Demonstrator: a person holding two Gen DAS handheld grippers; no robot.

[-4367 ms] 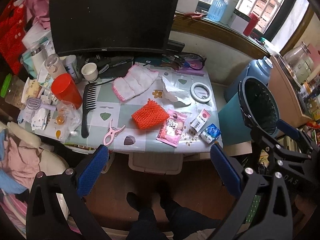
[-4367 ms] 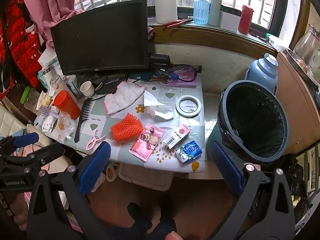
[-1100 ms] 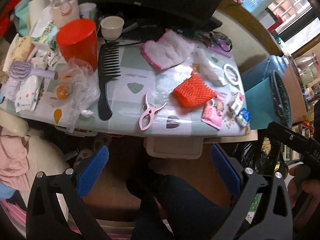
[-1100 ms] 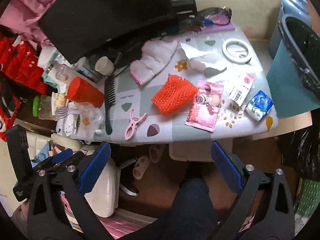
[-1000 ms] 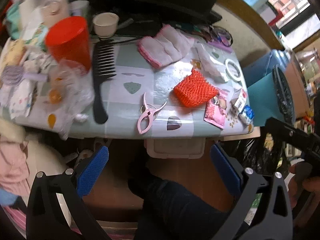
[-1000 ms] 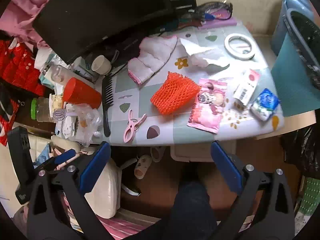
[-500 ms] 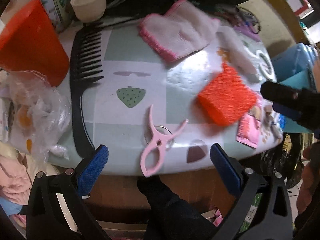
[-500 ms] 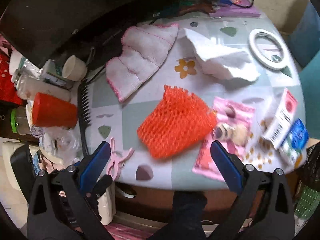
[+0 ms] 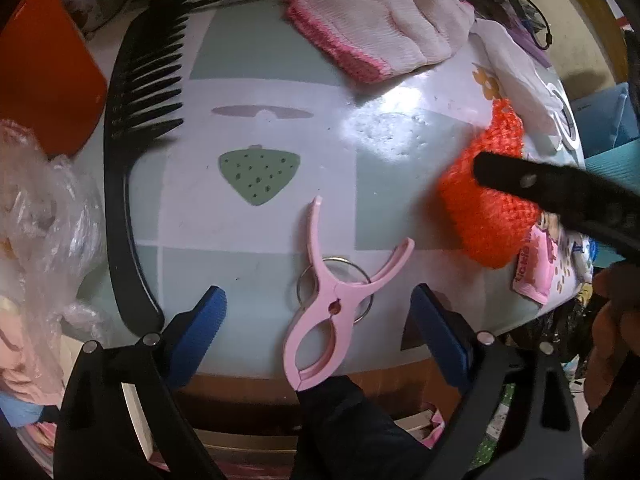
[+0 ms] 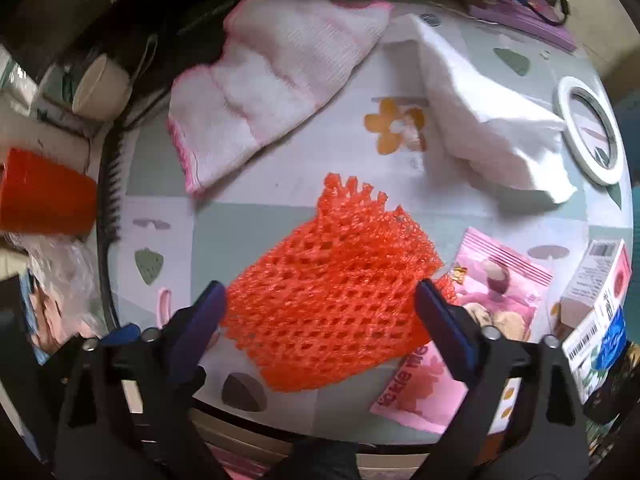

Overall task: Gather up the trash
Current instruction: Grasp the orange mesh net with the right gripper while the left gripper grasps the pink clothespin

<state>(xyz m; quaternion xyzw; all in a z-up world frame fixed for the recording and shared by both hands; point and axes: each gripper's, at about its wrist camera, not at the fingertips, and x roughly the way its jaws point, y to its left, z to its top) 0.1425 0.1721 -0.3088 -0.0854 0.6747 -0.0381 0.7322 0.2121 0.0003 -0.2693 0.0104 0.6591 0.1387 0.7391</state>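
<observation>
Right claw spread wide around the orange net; left claw apart over the pink clip; the springy net may slip free, or the pink wrapper gets snagged along.

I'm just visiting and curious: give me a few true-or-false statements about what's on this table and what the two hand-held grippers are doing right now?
1. The right hand-held gripper is open, its fingers on either side of the orange foam net. True.
2. The left hand-held gripper is clamped on the black comb. False: it is open, near the pink clothes peg.
3. The pink snack packet lies partly under the net. True.
4. The red cup stands upright. False: it lies on its side.
</observation>
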